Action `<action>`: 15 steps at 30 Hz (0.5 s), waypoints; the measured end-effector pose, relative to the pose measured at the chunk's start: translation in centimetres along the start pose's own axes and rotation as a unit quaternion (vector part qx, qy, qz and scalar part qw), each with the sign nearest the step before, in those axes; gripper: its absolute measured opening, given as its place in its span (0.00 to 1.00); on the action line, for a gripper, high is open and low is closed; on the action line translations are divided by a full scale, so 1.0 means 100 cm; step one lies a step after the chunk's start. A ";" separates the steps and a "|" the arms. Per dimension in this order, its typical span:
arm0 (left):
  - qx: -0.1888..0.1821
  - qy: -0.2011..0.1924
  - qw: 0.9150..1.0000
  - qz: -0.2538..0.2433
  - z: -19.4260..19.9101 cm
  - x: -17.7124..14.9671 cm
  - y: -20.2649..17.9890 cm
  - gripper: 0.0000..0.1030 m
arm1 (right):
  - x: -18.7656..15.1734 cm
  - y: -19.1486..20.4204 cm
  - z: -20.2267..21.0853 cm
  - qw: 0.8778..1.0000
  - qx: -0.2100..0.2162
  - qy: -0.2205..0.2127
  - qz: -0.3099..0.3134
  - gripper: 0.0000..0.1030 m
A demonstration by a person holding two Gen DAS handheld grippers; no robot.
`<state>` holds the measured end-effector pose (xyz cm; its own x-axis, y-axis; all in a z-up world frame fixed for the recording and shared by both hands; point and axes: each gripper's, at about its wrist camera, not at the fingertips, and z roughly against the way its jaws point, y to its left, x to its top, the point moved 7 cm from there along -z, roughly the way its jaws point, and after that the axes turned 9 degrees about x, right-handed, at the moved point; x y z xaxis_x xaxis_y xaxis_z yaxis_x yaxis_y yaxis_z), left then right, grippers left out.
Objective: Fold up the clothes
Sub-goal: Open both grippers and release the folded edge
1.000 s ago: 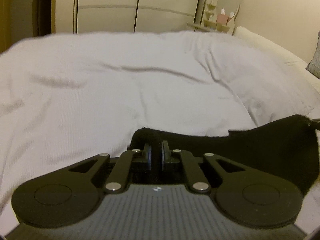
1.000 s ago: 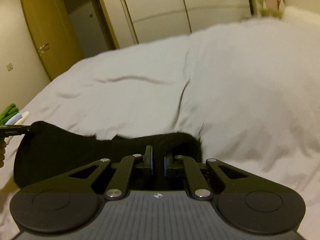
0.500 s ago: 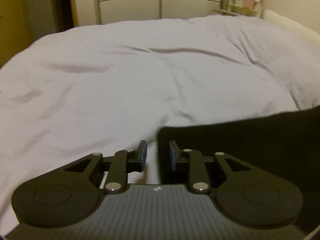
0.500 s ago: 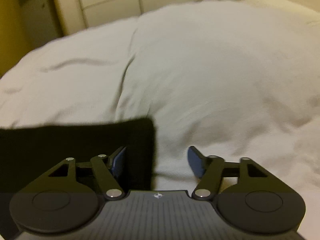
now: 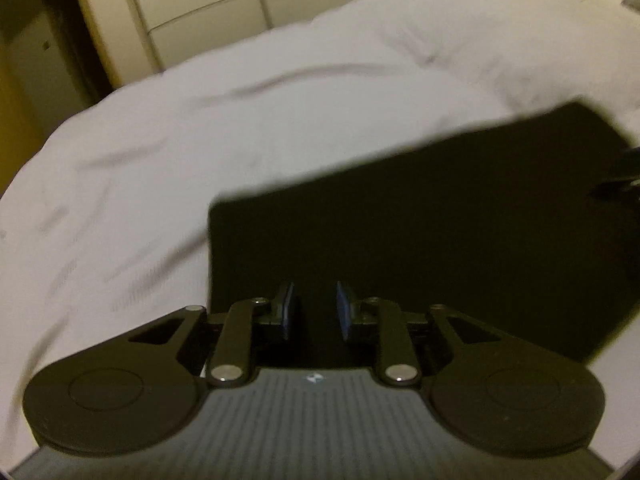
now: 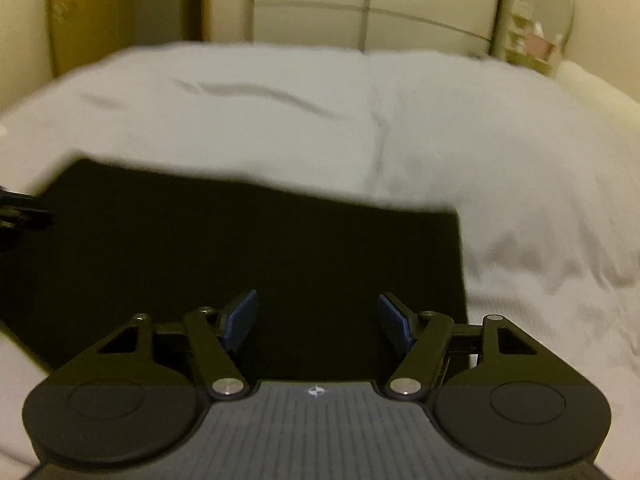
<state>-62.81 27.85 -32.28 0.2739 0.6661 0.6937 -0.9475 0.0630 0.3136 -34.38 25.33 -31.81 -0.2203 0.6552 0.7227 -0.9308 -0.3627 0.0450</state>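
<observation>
A black garment lies flat as a rectangle on the white bed cover. My left gripper is open and empty, above the garment's near left part. In the right wrist view the same garment lies flat, and my right gripper is wide open and empty above its near right part. The tip of the right gripper shows at the right edge of the left wrist view. The tip of the left gripper shows at the left edge of the right wrist view.
The white bed cover is rumpled, with creases across the middle. Cream wardrobe doors stand behind the bed. A small shelf with an oval mirror is at the back right. A yellow-brown door is at the back left.
Both grippers were shut on the garment's top corners, holding it up. They let go and opened; the garment now lies flat, and both grippers have drawn back over its near edge.
</observation>
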 end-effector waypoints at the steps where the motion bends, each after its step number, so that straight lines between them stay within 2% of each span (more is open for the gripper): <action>1: 0.006 0.000 1.000 0.011 -0.006 -0.006 0.006 0.21 | -0.008 -0.008 -0.006 1.000 -0.008 -0.002 -0.005 0.67; 3: 0.015 0.003 0.999 0.043 -0.013 -0.014 0.022 0.21 | -0.020 -0.033 -0.005 0.999 -0.014 -0.012 -0.049 0.63; 4: 0.006 0.010 0.998 0.068 -0.013 -0.014 0.031 0.20 | -0.020 -0.040 -0.001 0.998 -0.017 -0.012 -0.064 0.61; 5: 0.009 0.017 0.996 0.084 -0.010 -0.014 0.038 0.16 | -0.019 -0.046 0.003 0.997 -0.019 -0.013 -0.077 0.62; 6: 0.012 0.023 0.995 0.100 -0.007 -0.014 0.045 0.04 | -0.020 -0.051 0.009 0.995 -0.058 -0.003 -0.077 0.69; 7: 0.014 0.029 0.993 0.116 -0.004 -0.014 0.051 0.02 | -0.020 -0.056 0.017 0.994 -0.061 -0.007 -0.092 0.67; 9: 0.023 0.026 0.991 0.130 0.010 -0.013 0.058 0.05 | -0.020 -0.065 0.033 0.990 -0.063 -0.017 -0.125 0.65; 10: 0.028 0.025 0.990 0.138 0.018 -0.013 0.061 0.06 | -0.020 -0.063 0.041 0.989 -0.043 -0.027 -0.142 0.65; 13: 0.004 0.023 0.985 0.169 0.051 -0.021 0.063 0.07 | -0.021 -0.055 0.063 0.979 0.022 -0.056 -0.193 0.65; 14: -0.001 0.015 0.986 0.168 0.065 -0.025 0.058 0.07 | -0.023 -0.047 0.068 0.981 0.034 -0.055 -0.185 0.65; 15: 0.000 0.000 0.989 0.145 0.078 -0.029 0.051 0.10 | -0.025 -0.038 0.072 0.982 0.044 -0.054 -0.175 0.64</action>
<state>-67.13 20.39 -27.63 -0.0099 0.6556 0.7550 -0.9863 -0.1308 0.1006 -28.17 20.28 -28.80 0.1445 0.6779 0.7208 -0.9143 -0.1871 0.3592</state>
